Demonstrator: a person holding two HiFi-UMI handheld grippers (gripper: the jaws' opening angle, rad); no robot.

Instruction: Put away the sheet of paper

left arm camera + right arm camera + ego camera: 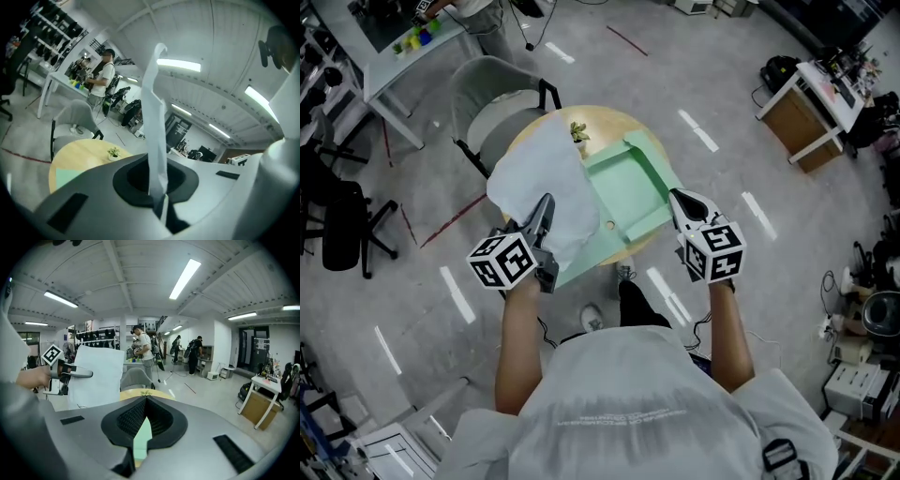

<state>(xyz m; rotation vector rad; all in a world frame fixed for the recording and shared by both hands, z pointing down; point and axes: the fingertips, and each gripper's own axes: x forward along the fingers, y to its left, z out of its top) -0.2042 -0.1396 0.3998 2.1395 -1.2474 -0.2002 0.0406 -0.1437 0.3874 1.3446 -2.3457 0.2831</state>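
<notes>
Left gripper (547,202) pinching sheet of paper (534,173), right gripper (675,198) clamped on green folder (623,183) edge.
We hold folder open, feed sheet in flat ahead of left jaws.

A round wooden table (609,120) stands at the centre of a busy workshop floor, a small potted plant (578,132) at its 12 o'clock edge. A grey chair (492,94) is pulled up at the table's 11 o'clock. A white desk (394,61) carrying bright green and yellow objects (417,37) fills the 11 o'clock corner, with a black office chair (342,225) at 9 o'clock. At 2 o'clock, another white desk (825,103) shelters a brown cabinet (797,117), a black bag (779,70) just beside it. White tape strips (457,294) and a red line (450,222) mark the grey floor. A person (101,77) stands at the far desk beneath long ceiling lights (185,277).
</notes>
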